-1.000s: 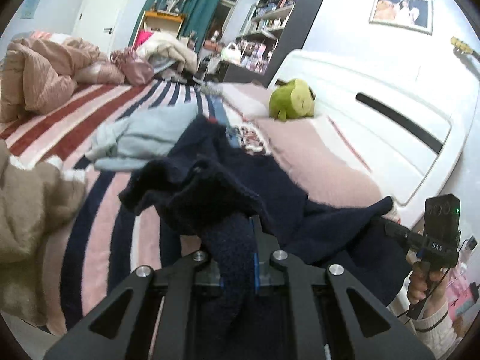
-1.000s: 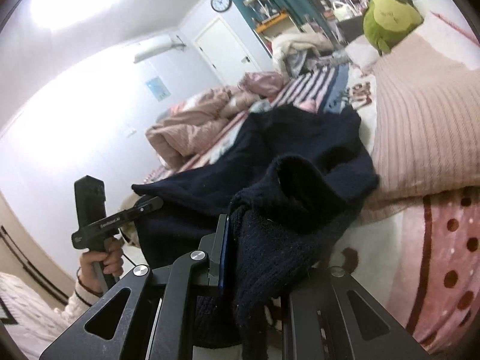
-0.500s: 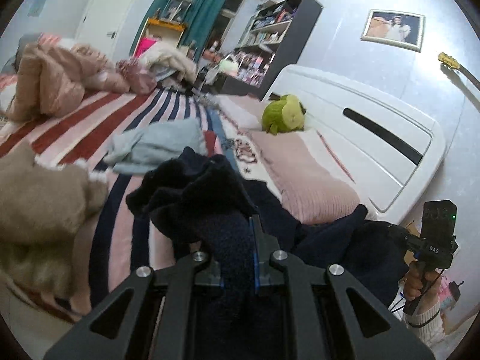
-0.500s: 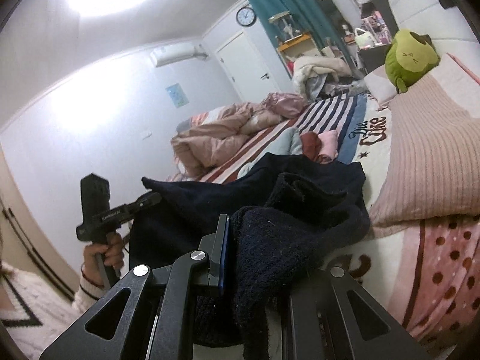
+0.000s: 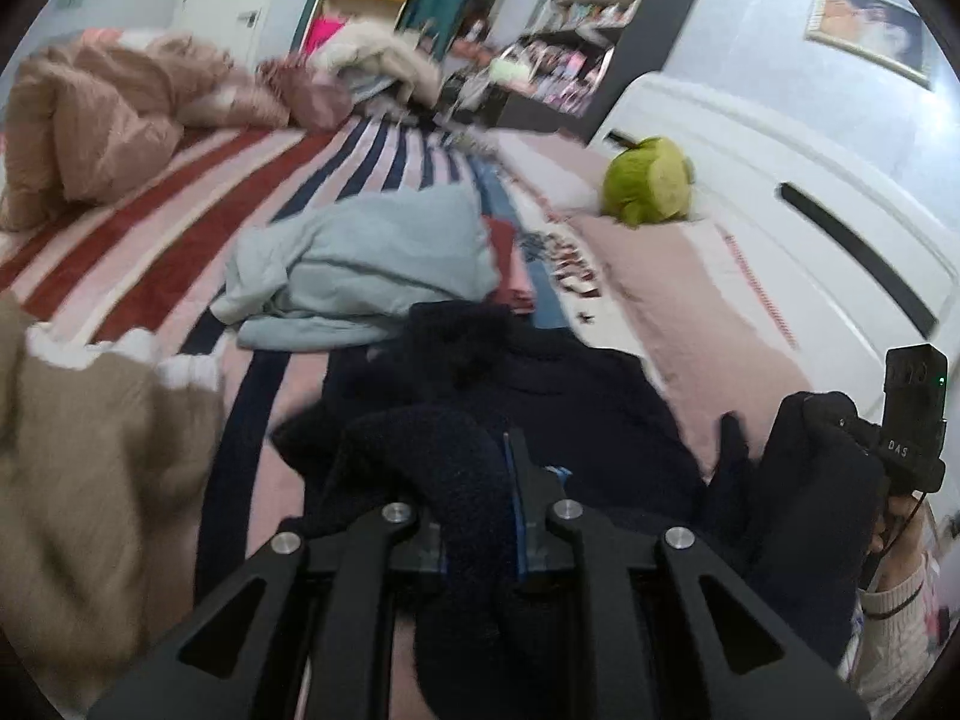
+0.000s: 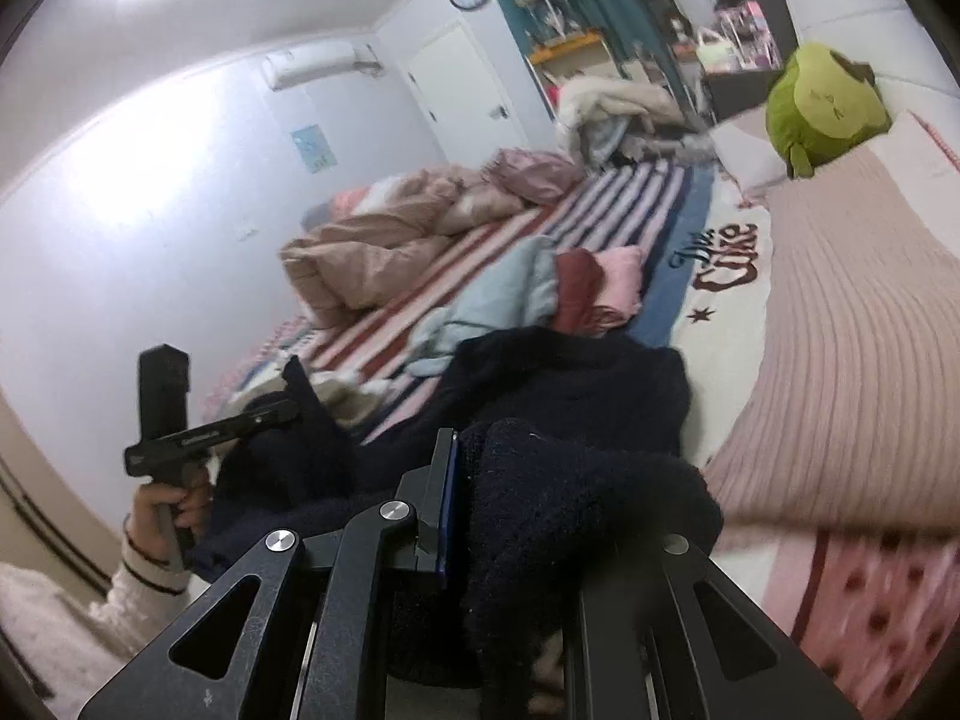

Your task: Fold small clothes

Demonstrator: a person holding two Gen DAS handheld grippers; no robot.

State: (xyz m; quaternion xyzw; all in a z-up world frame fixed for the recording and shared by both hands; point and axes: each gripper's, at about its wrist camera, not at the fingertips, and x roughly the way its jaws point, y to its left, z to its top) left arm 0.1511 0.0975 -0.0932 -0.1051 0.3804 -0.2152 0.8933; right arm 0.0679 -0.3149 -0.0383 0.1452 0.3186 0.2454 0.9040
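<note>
A dark navy knitted garment (image 5: 576, 402) lies spread on the striped bed, its near edge held by both grippers. My left gripper (image 5: 480, 480) is shut on a bunched fold of it at the near left. My right gripper (image 6: 510, 480) is shut on another fold (image 6: 576, 498), which drapes over and hides the right finger. The right gripper also shows in the left wrist view (image 5: 900, 438) at the far right, with navy cloth hanging from it. The left gripper shows in the right wrist view (image 6: 210, 432) at the left.
A light blue garment (image 5: 366, 264) and folded red and pink clothes (image 6: 594, 288) lie just beyond the navy one. A tan fleece (image 5: 90, 468) lies at the left. A pink ribbed pillow (image 6: 840, 330), green plush (image 5: 648, 180) and white headboard (image 5: 810, 192) stand at the right.
Both grippers have come down and forward with the navy garment, which now lies lower and flatter on the bed. The grip on both folds has held.
</note>
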